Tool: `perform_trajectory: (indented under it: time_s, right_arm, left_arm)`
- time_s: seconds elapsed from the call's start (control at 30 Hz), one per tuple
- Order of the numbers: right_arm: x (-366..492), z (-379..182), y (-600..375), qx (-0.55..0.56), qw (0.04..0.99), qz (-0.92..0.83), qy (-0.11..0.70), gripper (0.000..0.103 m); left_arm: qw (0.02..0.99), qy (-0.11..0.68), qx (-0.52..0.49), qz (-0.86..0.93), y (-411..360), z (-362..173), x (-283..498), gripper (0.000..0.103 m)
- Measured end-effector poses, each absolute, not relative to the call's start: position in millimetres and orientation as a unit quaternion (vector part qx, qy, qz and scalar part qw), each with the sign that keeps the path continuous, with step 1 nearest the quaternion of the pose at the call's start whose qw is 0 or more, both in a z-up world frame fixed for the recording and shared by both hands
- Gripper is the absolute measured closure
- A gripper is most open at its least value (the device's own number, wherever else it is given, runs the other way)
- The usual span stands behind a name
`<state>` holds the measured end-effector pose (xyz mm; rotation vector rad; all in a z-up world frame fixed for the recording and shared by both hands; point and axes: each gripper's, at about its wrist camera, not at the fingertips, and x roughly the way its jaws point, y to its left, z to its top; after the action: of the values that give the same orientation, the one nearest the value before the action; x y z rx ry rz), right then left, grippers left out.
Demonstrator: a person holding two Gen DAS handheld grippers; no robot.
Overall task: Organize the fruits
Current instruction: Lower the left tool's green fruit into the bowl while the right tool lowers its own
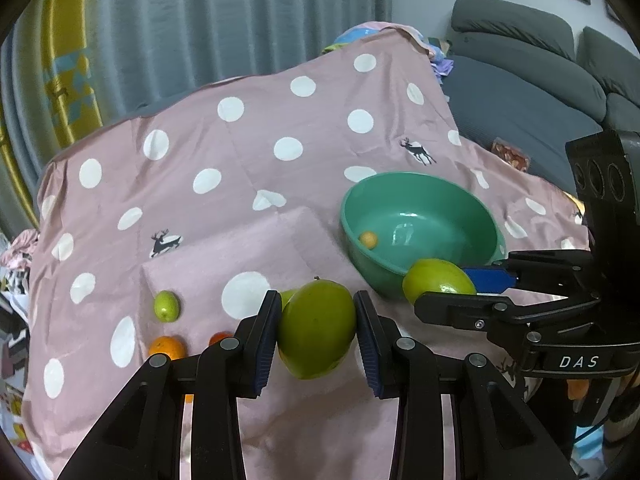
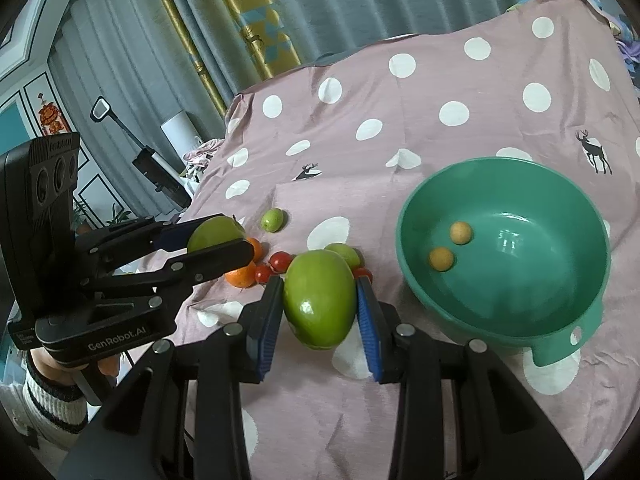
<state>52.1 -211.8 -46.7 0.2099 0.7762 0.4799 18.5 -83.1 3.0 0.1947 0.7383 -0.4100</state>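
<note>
A large green fruit [image 1: 317, 330] is clamped between the pads of the left claw [image 1: 316, 334] at lower centre. A second green fruit [image 2: 319, 304] is gripped likewise by the right claw [image 2: 320, 312]. Right of it, two small yellow fruits [image 2: 441, 259] are held in the green bowl [image 2: 560, 320] on the dotted pink cloth [image 2: 440, 80].

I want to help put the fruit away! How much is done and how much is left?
Done: two small yellow fruits lie in the green bowl. In hand: the left hand-held gripper and the right hand-held gripper each squeeze a big green fruit. Left on the cloth: small green fruits, oranges and little red tomatoes.
</note>
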Motion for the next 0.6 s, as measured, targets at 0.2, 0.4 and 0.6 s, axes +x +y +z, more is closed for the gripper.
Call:
perform_trajectory:
  time_s: [0.2, 0.4, 0.6]
  right_arm:
    - [53, -48, -218, 0.105, 0.894, 0.223, 0.373, 0.066]
    - [54, -49, -225, 0.112, 0.895, 0.218, 0.372, 0.066]
    - [55, -53, -234, 0.119, 0.895, 0.213, 0.372, 0.066]
  left_arm:
    - [0.906, 0.359, 0.098, -0.204, -91, 2, 22, 0.065]
    - [0.904, 0.360, 0.103, -0.209, -99, 1, 26, 0.065]
    - [0.900, 0.362, 0.110, -0.215, -110, -2, 31, 0.065]
